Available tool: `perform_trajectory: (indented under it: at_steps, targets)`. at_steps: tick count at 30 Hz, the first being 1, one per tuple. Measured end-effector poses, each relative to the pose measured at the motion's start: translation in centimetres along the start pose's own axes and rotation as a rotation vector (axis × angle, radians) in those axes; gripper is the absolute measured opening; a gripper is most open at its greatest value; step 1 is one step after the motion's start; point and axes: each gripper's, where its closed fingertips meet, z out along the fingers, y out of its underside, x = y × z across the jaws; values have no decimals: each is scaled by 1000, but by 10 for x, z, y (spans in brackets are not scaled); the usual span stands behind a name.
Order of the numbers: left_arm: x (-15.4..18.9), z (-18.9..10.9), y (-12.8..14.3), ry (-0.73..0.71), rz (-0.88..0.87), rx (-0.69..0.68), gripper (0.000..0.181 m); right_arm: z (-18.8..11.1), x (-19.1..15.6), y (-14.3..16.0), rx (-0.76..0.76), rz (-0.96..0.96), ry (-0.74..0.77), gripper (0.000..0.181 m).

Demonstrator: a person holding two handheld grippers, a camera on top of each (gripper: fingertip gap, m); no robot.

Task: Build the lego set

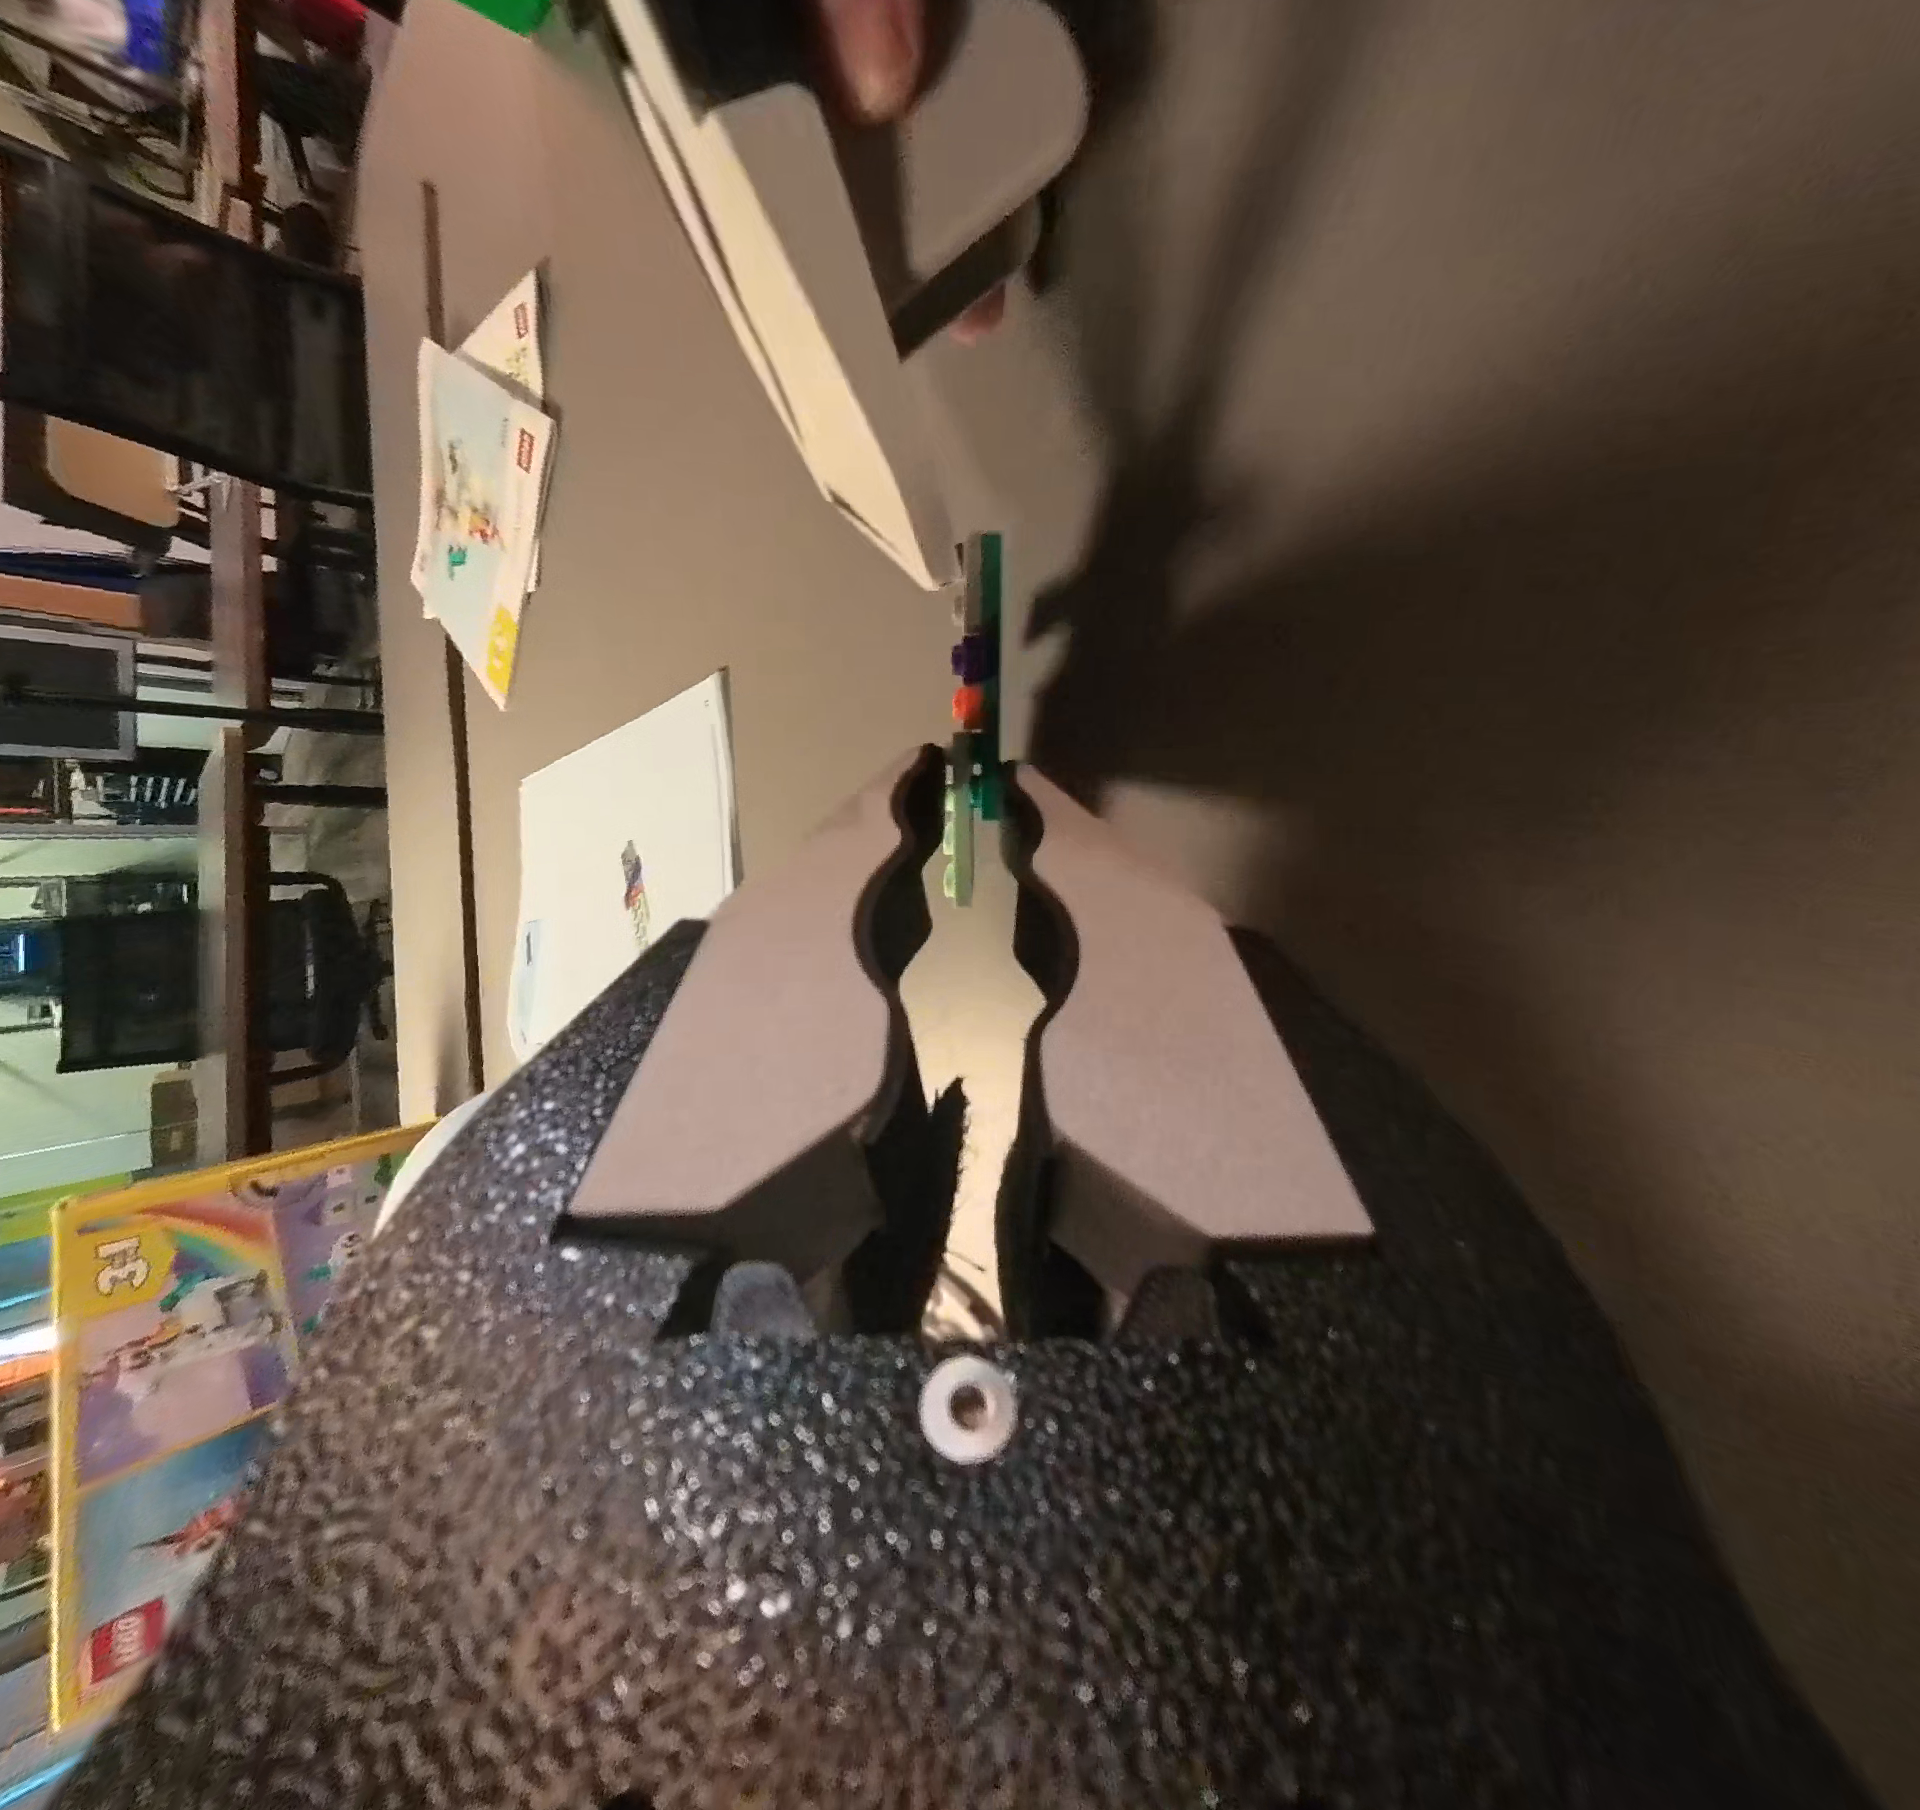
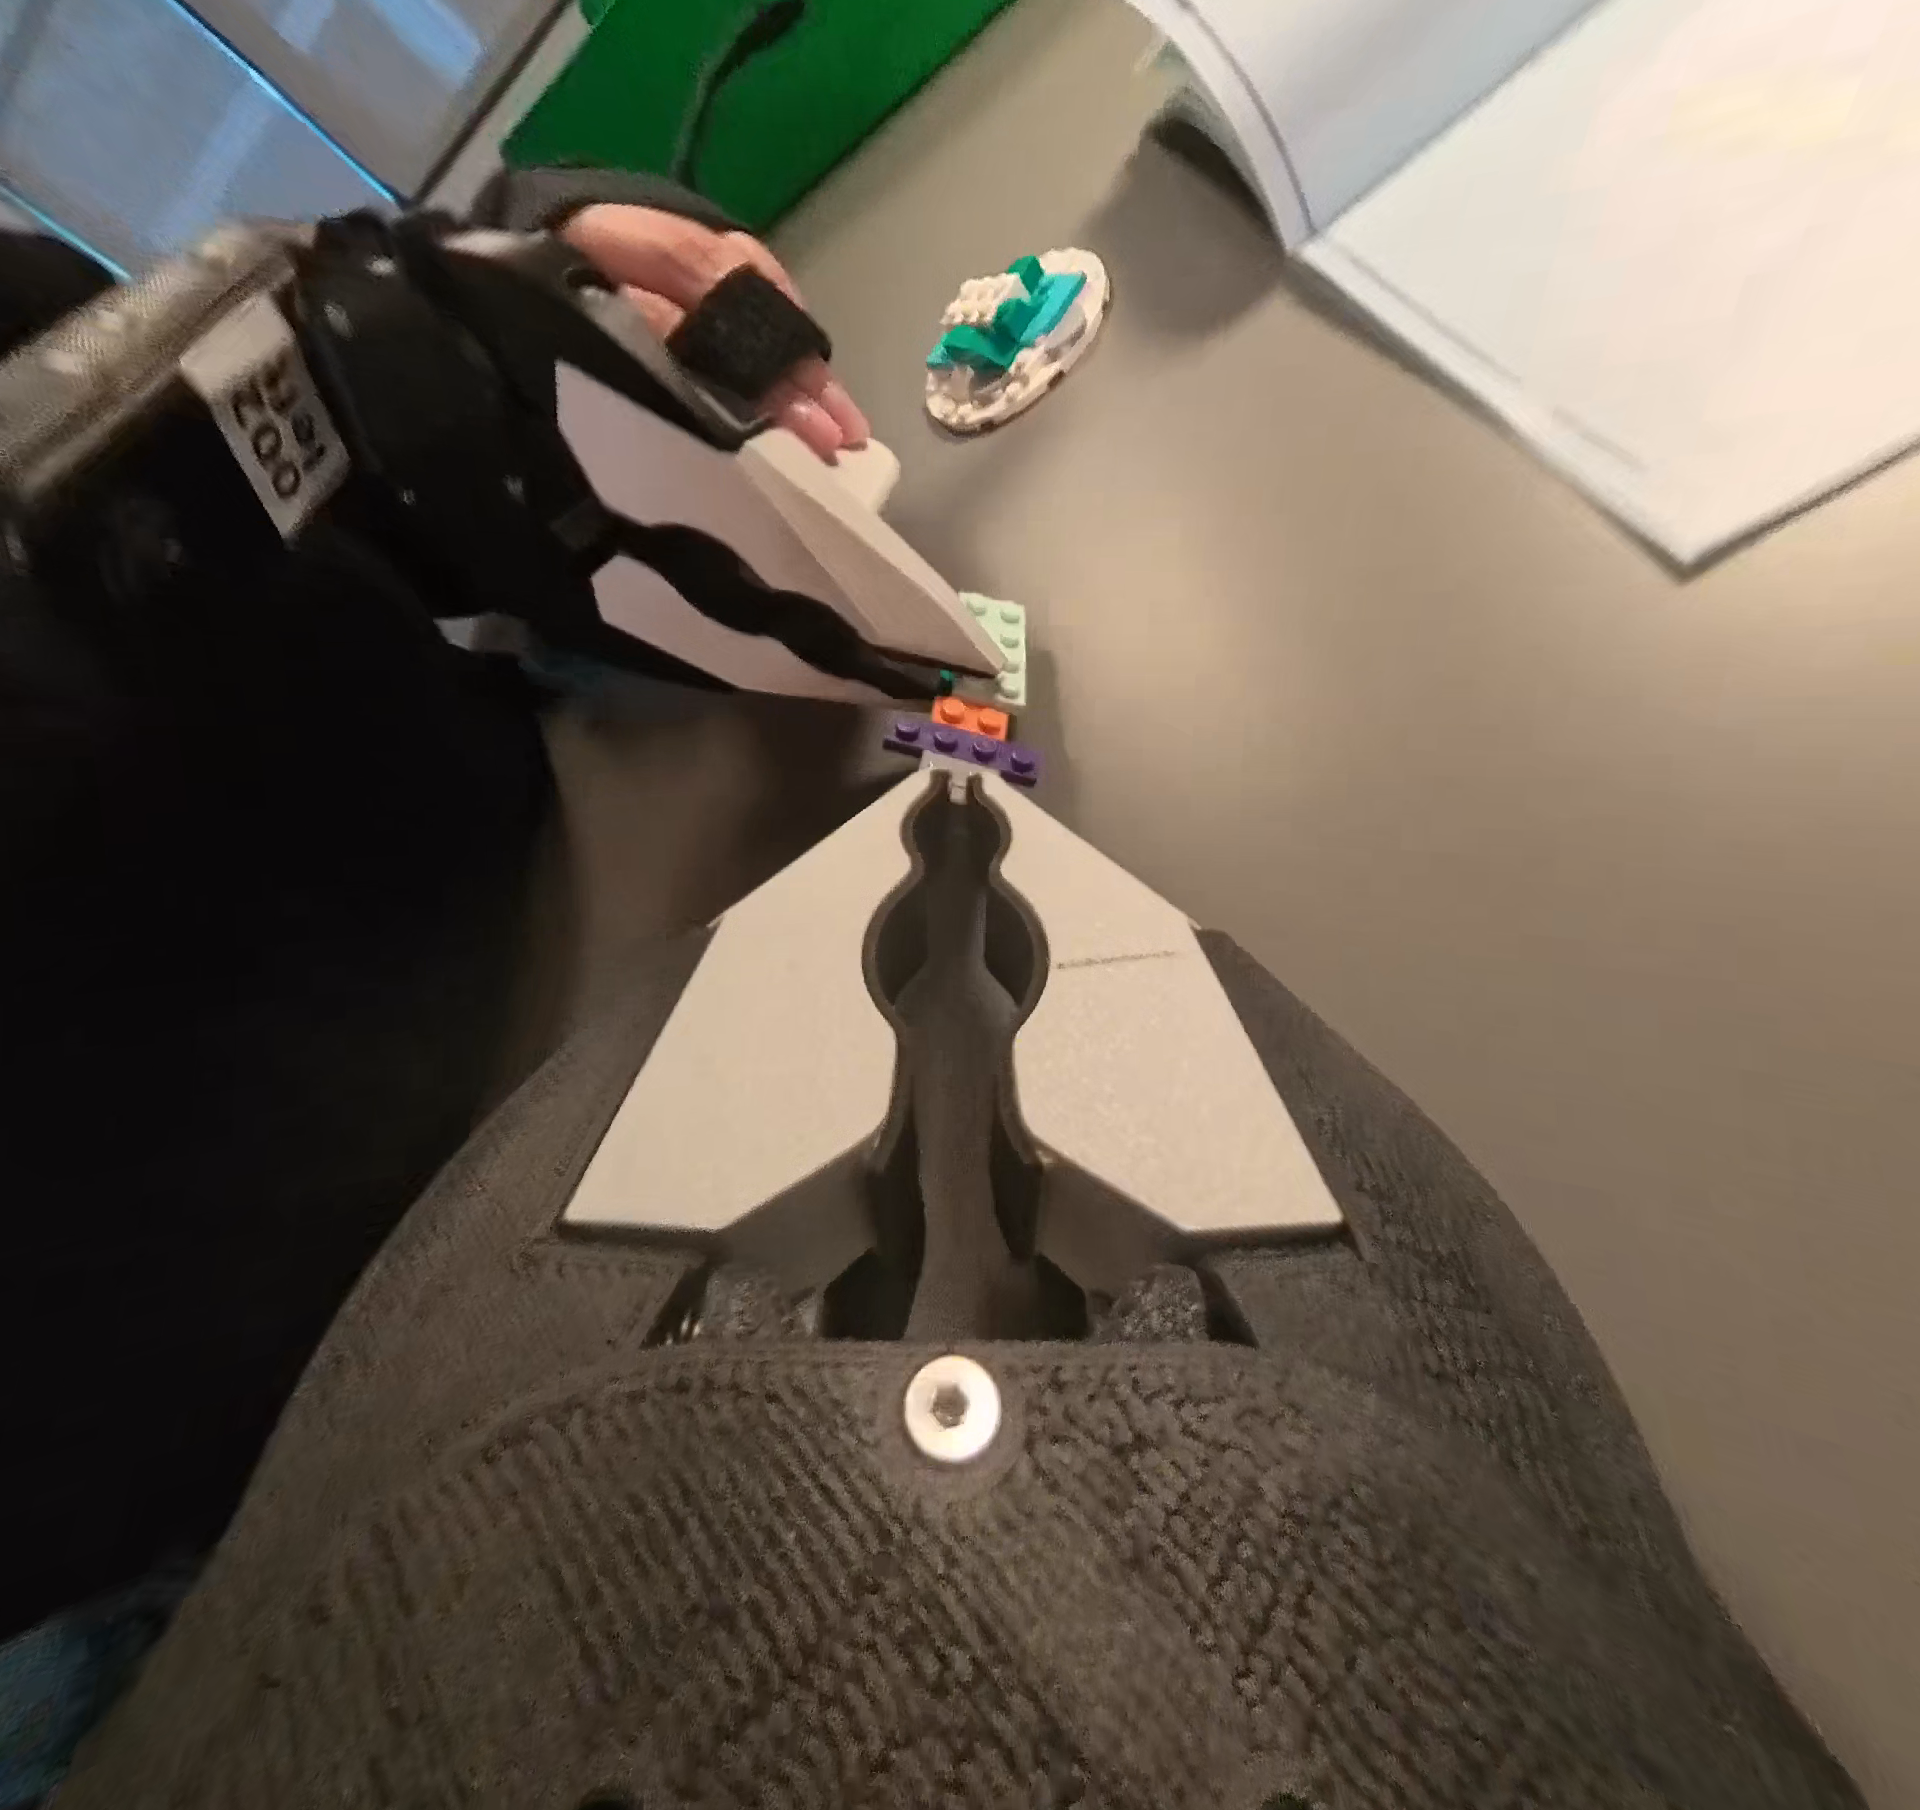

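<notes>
The small brick assembly [image 2: 971,711], a light green plate with an orange brick and a purple strip on a dark green base, is held above the grey counter [image 2: 1455,929] between the two grippers. The left gripper [image 1: 971,804] is clamped on its light green end. The right gripper [image 2: 961,792] is pinched on a small white piece at the purple end. Farther off sit a round white-and-teal model [image 2: 1013,339], an open booklet [image 2: 1558,202] and a green box [image 2: 810,25].
</notes>
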Motion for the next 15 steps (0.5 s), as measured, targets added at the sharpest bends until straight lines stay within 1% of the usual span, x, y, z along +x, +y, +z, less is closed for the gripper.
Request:
perform_trajectory:
  at_steps: [1, 2, 3, 5, 6, 8, 10, 11, 12, 15]
  targets:
    - [-2, -1, 0, -6, -10, 10, 8, -1, -1, -3, 14, -64, 19, 3]
    - [-5, -2, 0, -13, -21, 19, 8, -2, -2, -6, 28, -136, 41, 11]
    - [-8, -3, 0, -22, -27, 25, 8, -3, -3, -10, 39, -217, 68, 24]
    - [-14, -4, 2, -51, -32, 27, 8, -5, -7, -13, 37, -387, 133, 32]
    - [-16, -5, 3, -61, -36, 26, 8, -4, -8, -15, 36, -487, 176, 37]
    - [-21, -4, 7, -80, -57, 19, 7, -3, -2, -21, 14, -712, 340, 46]
    - [-25, -5, 8, -99, -77, 18, 8, 2, 7, -23, -48, -929, 514, 45]
    - [-27, -6, 8, -106, -87, 20, 8, 5, 11, -22, -87, -1015, 579, 41]
    - [-29, -7, 7, -110, -92, 28, 8, 9, 14, -21, -117, -1084, 625, 37]
    - [-32, -11, 4, -126, -87, 45, 8, 12, 15, -30, -125, -1241, 754, 30]
